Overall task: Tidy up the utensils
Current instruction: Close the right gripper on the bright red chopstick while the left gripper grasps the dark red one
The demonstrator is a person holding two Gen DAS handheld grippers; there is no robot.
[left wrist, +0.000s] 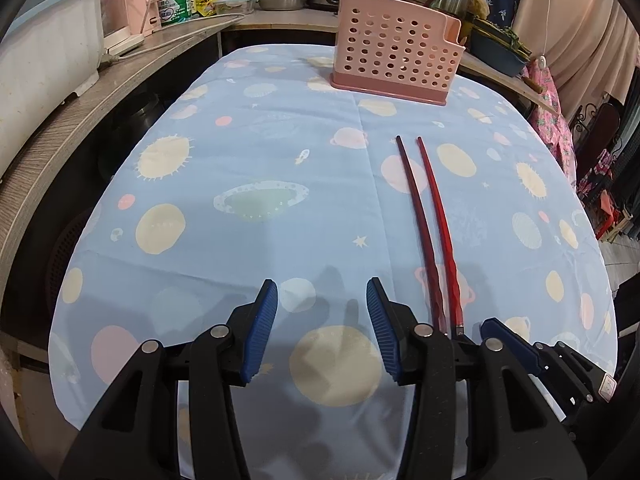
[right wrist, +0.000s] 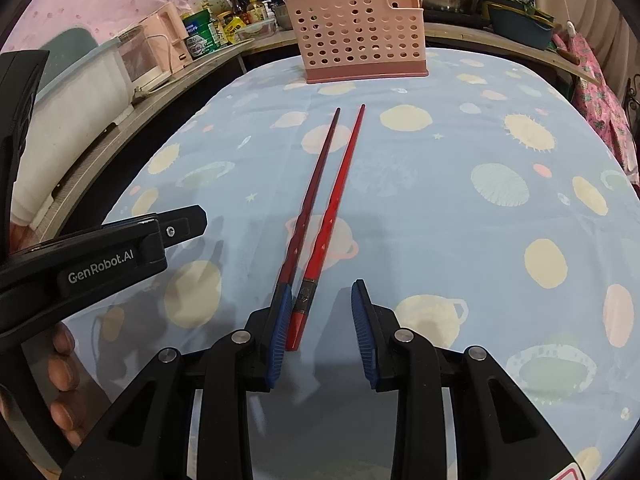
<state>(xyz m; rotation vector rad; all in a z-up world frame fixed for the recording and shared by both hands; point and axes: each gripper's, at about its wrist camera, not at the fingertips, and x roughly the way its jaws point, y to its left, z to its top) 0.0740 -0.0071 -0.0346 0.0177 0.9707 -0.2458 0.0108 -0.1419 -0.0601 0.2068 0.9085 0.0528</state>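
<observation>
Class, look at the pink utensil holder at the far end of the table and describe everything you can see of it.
The pink utensil holder looks like plastic: walls pierced by rows of round holes, on a darker pink base. One top corner steps down in a notch. It stands upright at the far end of the tablecloth, apart from the chopsticks. Neither gripper touches it. No utensil shows inside it.

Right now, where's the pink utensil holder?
The pink utensil holder stands upright at the far end of the table, beyond the tips of the two red chopsticks, centre-top in both wrist views.
</observation>
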